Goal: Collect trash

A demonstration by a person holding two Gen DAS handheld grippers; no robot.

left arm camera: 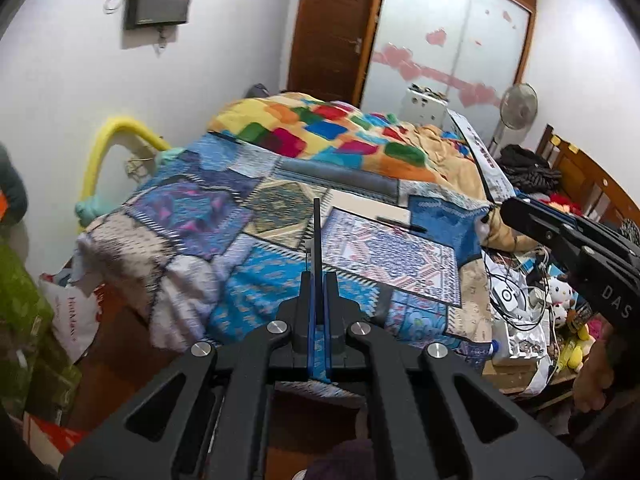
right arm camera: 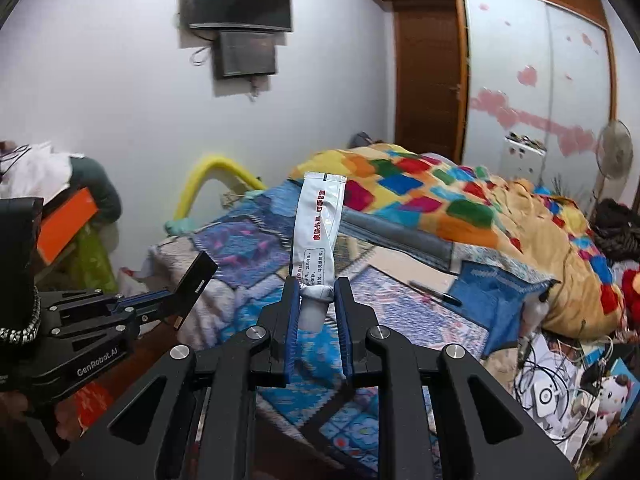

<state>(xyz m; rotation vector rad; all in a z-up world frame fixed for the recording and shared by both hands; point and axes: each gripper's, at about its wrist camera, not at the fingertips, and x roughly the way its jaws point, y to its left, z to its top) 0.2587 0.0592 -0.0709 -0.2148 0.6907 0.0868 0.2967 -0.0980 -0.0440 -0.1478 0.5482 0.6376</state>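
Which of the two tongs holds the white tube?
The right tongs: their pads clamp the white tube near its cap. The left tongs pinch a thin black card.

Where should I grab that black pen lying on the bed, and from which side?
Judging by its pose, take the black pen at mid-barrel from above, fingers across its width. It lies flat on the patchwork bedspread, beside a notebook, with bare barrel to either side.
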